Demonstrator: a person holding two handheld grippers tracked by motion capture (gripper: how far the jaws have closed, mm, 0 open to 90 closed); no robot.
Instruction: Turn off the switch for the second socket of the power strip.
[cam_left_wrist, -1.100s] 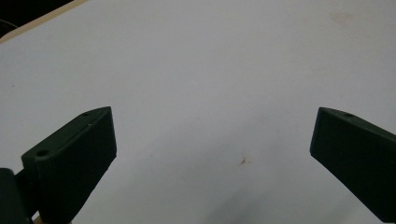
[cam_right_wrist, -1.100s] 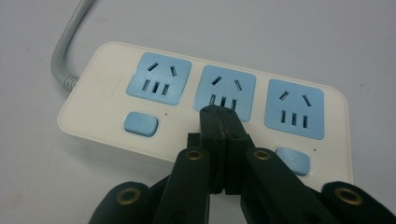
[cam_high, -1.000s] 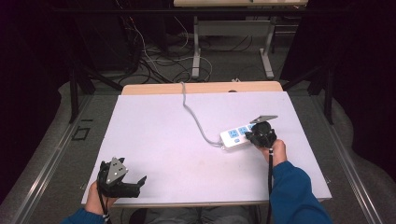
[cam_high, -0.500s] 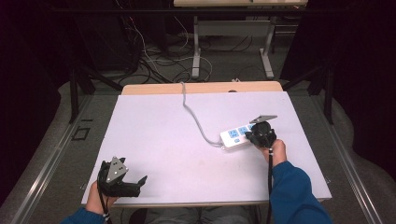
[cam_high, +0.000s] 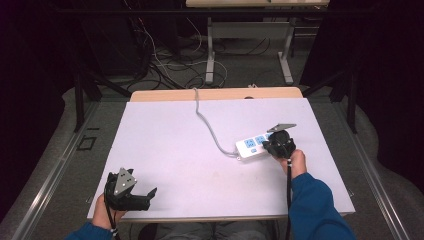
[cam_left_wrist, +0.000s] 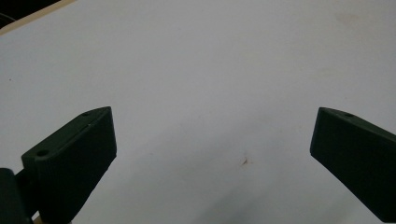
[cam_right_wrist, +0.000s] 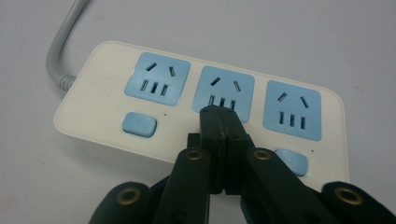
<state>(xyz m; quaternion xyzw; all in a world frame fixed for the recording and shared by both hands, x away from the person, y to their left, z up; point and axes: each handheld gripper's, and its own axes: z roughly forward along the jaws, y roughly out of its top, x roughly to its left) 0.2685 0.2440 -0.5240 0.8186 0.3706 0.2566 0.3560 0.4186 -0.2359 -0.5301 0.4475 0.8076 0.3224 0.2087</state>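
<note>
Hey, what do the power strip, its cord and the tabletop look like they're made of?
Power strip: likely hard plastic, a smooth cream shell with a soft sheen, rounded corners and light-blue socket faces and buttons.
Cord: probably rubbery or vinyl sheathing, grey and matte, with a ribbed collar where it joins the strip.
Tabletop: seemingly a matte white laminate or sheet, with a wood-coloured strip along the far edge.
</note>
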